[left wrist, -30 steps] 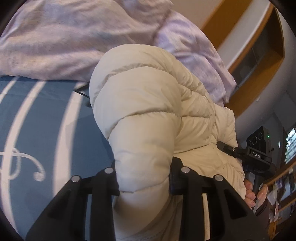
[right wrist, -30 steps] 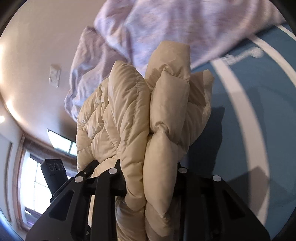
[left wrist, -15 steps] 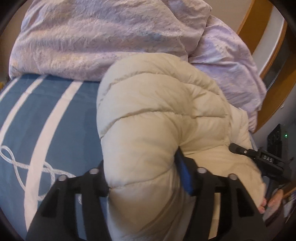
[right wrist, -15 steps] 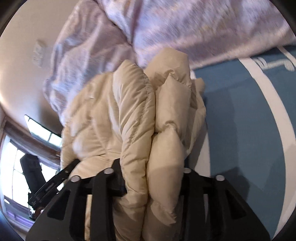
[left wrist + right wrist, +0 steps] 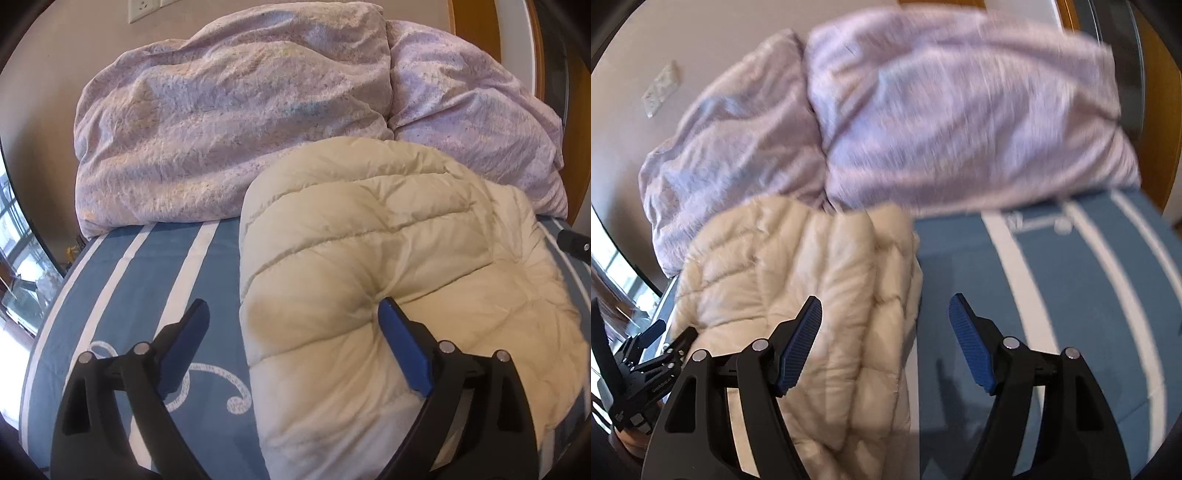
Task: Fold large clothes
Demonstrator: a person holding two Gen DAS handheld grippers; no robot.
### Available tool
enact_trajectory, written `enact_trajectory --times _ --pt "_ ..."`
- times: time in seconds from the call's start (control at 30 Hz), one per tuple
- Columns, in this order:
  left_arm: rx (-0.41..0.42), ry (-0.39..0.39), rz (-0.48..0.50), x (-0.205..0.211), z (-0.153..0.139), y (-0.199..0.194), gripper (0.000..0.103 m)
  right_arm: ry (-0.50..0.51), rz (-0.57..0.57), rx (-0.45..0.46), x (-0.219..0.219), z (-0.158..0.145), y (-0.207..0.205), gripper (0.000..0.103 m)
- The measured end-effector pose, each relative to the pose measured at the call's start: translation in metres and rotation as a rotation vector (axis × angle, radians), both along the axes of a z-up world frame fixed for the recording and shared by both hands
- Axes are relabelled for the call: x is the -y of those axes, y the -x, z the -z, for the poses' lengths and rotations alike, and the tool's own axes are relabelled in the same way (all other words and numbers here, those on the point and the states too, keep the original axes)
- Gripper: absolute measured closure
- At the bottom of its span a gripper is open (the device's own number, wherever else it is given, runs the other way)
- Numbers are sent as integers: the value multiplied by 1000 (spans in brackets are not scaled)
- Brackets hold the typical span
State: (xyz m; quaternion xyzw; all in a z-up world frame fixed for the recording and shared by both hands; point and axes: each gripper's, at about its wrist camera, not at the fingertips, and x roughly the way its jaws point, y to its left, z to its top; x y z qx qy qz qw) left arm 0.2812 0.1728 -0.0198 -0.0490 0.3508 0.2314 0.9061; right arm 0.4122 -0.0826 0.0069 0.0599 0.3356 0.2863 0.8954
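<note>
A cream quilted down jacket lies bunched in a fold on the blue bed sheet with white stripes. My left gripper hangs over the jacket's near end with its jaws opening. The right pad still sits in a crease of the jacket, and the left pad stands apart from it over the sheet. In the right wrist view the jacket lies left of centre. My right gripper is also opening above the jacket's edge, neither pad pressing on it.
A crumpled lilac duvet is heaped along the far side of the bed against the wall. A wooden frame rises at the right and a window is at the left. The left gripper's body shows low left in the right wrist view.
Both grippers were shut on folds of the raised jacket; both have spread their jaws and let go. The jacket has dropped onto the sheet, and both views have rolled level.
</note>
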Motion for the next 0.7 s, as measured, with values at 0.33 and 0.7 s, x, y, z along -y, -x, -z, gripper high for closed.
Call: enact_trajectory --times 0.33,0.7 --pt "21 99 37 15 -3 -4 5 93 -92 141 -49 -12 23 30" --pt "2 92 53 13 29 -18 2 150 -102 -21 -49 57 -9 30"
